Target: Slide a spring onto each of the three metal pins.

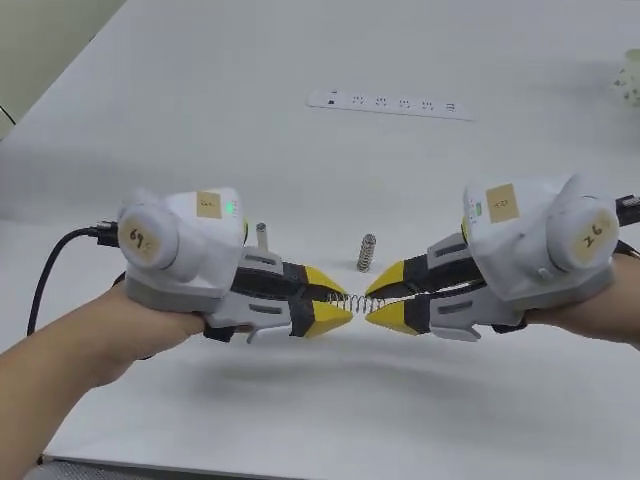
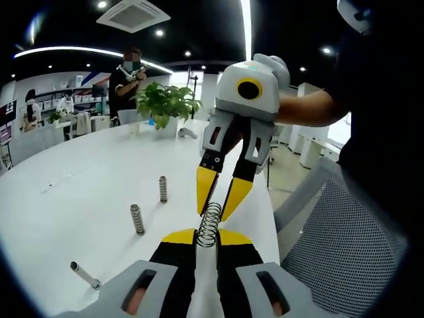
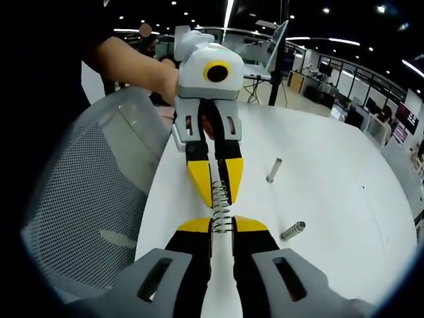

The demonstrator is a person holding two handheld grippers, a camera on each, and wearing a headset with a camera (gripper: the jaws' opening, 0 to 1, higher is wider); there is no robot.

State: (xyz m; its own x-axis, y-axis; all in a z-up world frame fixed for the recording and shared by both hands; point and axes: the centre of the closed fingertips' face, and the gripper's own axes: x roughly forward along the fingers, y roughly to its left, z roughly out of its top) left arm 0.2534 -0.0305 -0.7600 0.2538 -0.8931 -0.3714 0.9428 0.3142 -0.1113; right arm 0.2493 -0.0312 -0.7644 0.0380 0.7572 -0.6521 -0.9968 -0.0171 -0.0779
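Head view: at centre frame the left tongs (image 1: 333,303) and right tongs (image 1: 384,298) meet tip to tip, both clamped on one spring (image 1: 350,299).

Left gripper view: a bare pin (image 2: 85,275) stands at lower left.

Right gripper view: the spring spans both pairs of tips at centre. To do this step well, I'd have one side let go, so the spring's open end is free and lined up with the pin.

A white table (image 1: 180,90) carries everything; a white power strip (image 1: 388,103) lies flat toward its far side; nearer, a bare metal pin (image 1: 262,236) stands upright; to its right, apart from it, a pin wearing a spring (image 1: 367,252) also stands upright; in the left gripper view a second spring-covered pin (image 2: 162,189) stands further right in the same row; a small pale object (image 1: 630,80) sits at the far right edge, too cut off to name.
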